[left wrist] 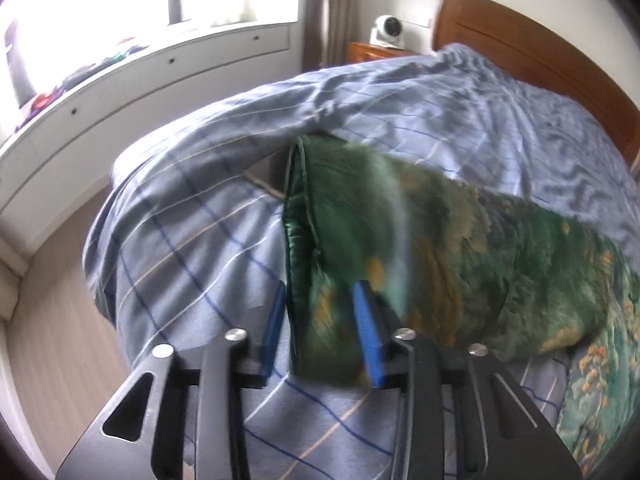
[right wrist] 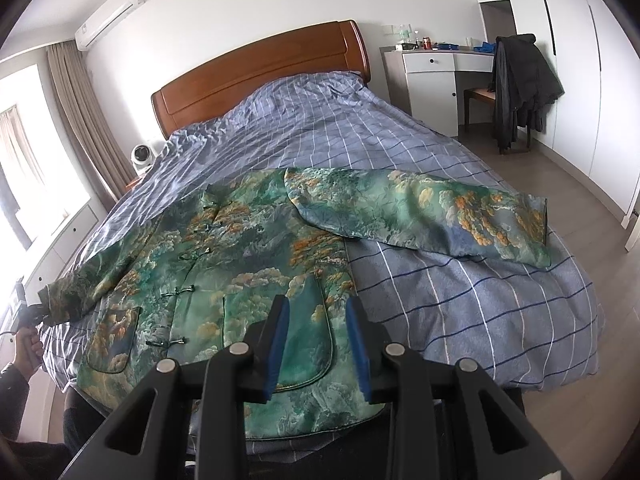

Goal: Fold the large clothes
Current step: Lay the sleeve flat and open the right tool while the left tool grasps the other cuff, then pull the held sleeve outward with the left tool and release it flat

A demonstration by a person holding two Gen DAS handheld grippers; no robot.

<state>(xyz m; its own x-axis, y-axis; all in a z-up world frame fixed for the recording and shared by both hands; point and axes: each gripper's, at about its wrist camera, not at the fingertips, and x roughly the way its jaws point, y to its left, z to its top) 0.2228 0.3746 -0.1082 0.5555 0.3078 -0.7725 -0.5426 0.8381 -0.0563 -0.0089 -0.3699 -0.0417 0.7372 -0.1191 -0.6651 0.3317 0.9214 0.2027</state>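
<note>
Jacket (right wrist: pixel 248 264): left sleeve cuff (left wrist: pixel 316 248) between our left gripper (left wrist: pixel 320 320)'s parted jaws at bed (right wrist: pixel 480 300)'s left edge; sleeve runs rightward.

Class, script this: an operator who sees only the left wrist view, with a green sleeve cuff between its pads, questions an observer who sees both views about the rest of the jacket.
Operator: Where is the other sleeve?
Observer: The other sleeve lies stretched out flat across the bedcover.
Operator: What is the right gripper doing?
Observer: The right gripper sits over the hem of the jacket, beside a pocket, with its jaws apart and gripping nothing.
</note>
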